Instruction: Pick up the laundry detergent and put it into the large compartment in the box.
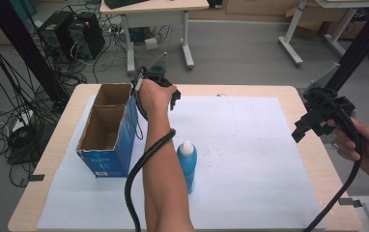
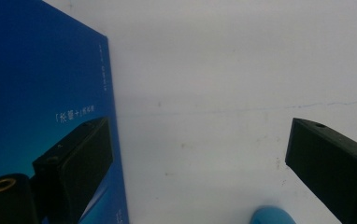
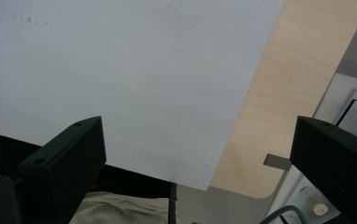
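Note:
A blue cardboard box (image 1: 106, 131) with an open top and two compartments stands on the left of the white sheet (image 1: 250, 154). A blue bottle (image 1: 187, 165) with a white cap stands upright just right of the box's near end. My left gripper (image 1: 171, 96) is open beside the box's far right corner, with nothing between its jaws. In the left gripper view the box wall (image 2: 46, 88) runs along the left jaw, and the bottle's top (image 2: 270, 215) shows at the bottom. My right gripper (image 1: 308, 126) is held open above the table's right edge, holding nothing.
The sheet (image 3: 134, 79) covers most of the wooden table (image 1: 313, 164); its corner and the bare wood (image 3: 279, 98) lie under the right gripper (image 3: 197, 130). Desks, computer towers (image 1: 74, 34) and cables fill the floor beyond the table.

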`<control>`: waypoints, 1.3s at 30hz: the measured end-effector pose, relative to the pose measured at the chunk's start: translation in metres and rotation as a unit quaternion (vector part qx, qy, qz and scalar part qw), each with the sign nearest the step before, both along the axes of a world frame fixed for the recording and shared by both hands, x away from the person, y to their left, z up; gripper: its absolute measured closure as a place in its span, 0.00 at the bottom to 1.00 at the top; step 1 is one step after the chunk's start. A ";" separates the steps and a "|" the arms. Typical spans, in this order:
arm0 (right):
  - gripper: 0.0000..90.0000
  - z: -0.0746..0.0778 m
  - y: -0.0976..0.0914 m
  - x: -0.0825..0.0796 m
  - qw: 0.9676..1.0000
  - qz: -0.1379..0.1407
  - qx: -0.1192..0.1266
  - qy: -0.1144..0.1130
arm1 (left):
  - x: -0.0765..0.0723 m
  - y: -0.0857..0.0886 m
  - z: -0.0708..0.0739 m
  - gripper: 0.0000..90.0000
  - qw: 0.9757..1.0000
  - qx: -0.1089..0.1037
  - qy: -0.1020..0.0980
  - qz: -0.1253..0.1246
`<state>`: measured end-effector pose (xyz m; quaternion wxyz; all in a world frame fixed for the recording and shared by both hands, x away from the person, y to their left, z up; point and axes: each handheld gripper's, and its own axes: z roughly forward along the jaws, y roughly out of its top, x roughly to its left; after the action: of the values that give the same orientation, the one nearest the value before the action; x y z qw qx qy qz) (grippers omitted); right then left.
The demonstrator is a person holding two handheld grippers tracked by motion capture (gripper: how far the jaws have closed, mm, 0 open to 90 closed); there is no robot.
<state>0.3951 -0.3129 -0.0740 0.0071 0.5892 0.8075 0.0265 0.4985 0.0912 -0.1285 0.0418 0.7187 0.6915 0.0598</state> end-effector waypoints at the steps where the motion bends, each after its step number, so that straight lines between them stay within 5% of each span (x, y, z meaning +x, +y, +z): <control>1: 0.04 0.000 0.000 0.000 1.000 0.000 0.000 0.000 | 0.000 0.000 0.000 0.09 1.000 0.000 0.000 0.000; 14: 0.04 -0.001 0.003 0.002 1.000 0.002 -0.002 0.002 | -0.003 0.004 0.002 0.09 1.000 -0.003 -0.001 0.001; 22: 0.04 -0.001 0.005 0.002 1.000 0.008 -0.003 0.002 | -0.014 0.001 0.017 0.09 1.000 -0.001 -0.008 0.002; 39: 0.04 0.005 0.000 -0.011 1.000 0.002 0.003 -0.003 | -0.078 -0.015 0.071 0.08 0.999 -0.005 -0.040 -0.008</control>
<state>0.3844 -0.3132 -0.0693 0.0080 0.5875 0.8086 0.0309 0.4208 0.0760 -0.0578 0.0732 0.7211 0.6837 0.0848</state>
